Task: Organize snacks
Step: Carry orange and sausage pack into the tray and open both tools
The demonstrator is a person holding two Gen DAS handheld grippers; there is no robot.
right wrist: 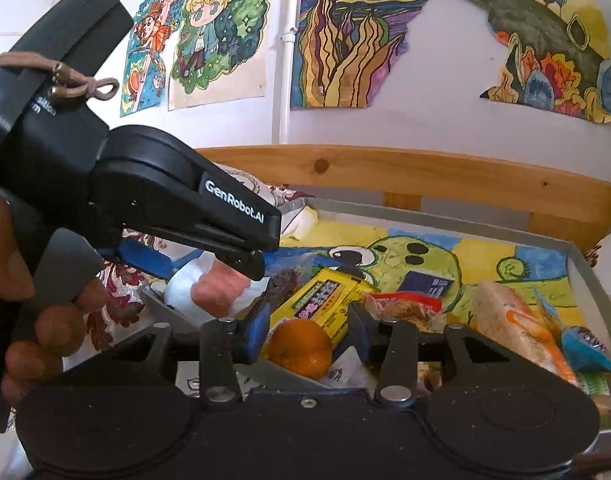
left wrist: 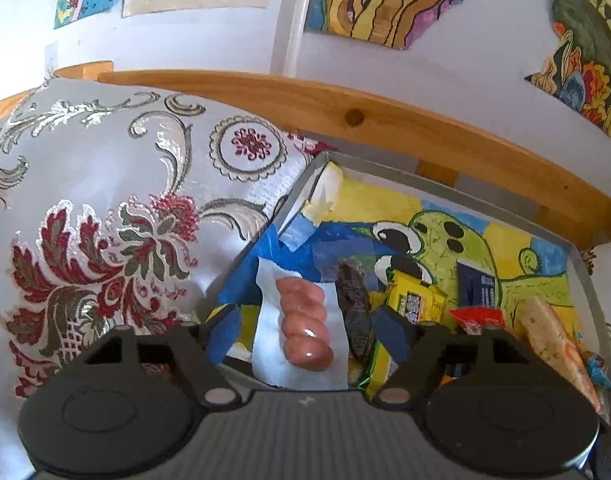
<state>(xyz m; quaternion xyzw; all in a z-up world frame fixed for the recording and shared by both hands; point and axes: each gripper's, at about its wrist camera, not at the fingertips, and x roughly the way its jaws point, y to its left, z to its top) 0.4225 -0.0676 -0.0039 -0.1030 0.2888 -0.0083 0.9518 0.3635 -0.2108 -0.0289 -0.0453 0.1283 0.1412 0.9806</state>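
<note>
A grey tray (right wrist: 425, 216) lined with a painted cartoon sheet holds the snacks. My left gripper (left wrist: 309, 330) is open over the tray's left end. A white pack with a pink sausage (left wrist: 303, 320) and a dark strip-shaped snack (left wrist: 353, 308) lie between its blue pads (left wrist: 225, 328), with gaps on both sides. In the right wrist view, my right gripper (right wrist: 305, 330) is open around an orange (right wrist: 301, 348). A yellow box (right wrist: 325, 300) lies just behind the orange. The left gripper's body (right wrist: 165, 200) hangs above the sausage pack (right wrist: 217, 290).
A red packet (right wrist: 405, 304), a long rice-cracker pack (right wrist: 517, 328), a blue packet (right wrist: 585, 348) and a dark blue card (right wrist: 425, 284) fill the tray's right side. A patterned cushion (left wrist: 105, 208) lies to the left. A wooden rail (right wrist: 425, 176) and a wall with drawings stand behind.
</note>
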